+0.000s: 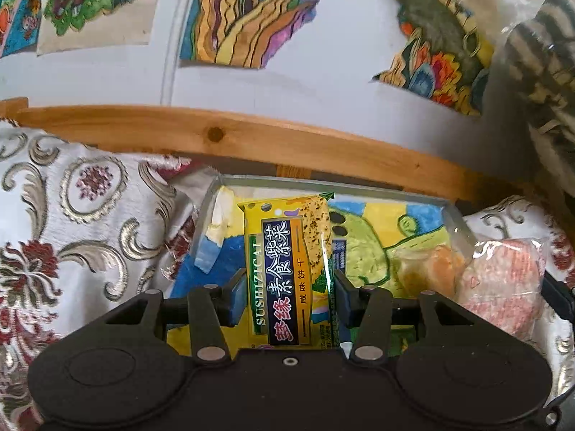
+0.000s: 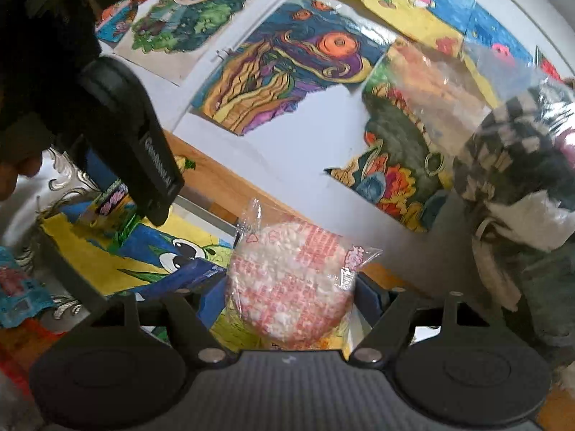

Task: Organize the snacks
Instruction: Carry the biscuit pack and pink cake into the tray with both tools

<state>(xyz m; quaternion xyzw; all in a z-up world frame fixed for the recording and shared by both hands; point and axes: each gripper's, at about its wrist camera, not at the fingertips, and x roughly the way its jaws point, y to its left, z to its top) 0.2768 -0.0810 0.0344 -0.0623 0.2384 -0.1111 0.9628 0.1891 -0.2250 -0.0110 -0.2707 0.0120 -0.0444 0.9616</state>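
the left gripper [image 1: 291, 287] pinched the yellow cracker packet [image 1: 287, 273] at centre frame, over the clear tray [image 1: 323, 183]; the right gripper [image 2: 291, 298] clamped the pink rice cake [image 2: 291, 283]. neither sat in the tray yet, so sorting looked barely begun.

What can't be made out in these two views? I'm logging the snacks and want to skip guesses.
- Yellow cracker pack, left wrist view: its bottom end is hidden behind the left gripper.
- Orange snack, same view: blurred through the clear tray wall; type unclear.
- Pink rice cake, right wrist view: the right gripper hides its lower edge; print too small.
- Blue packet, same view: cut by the left edge.
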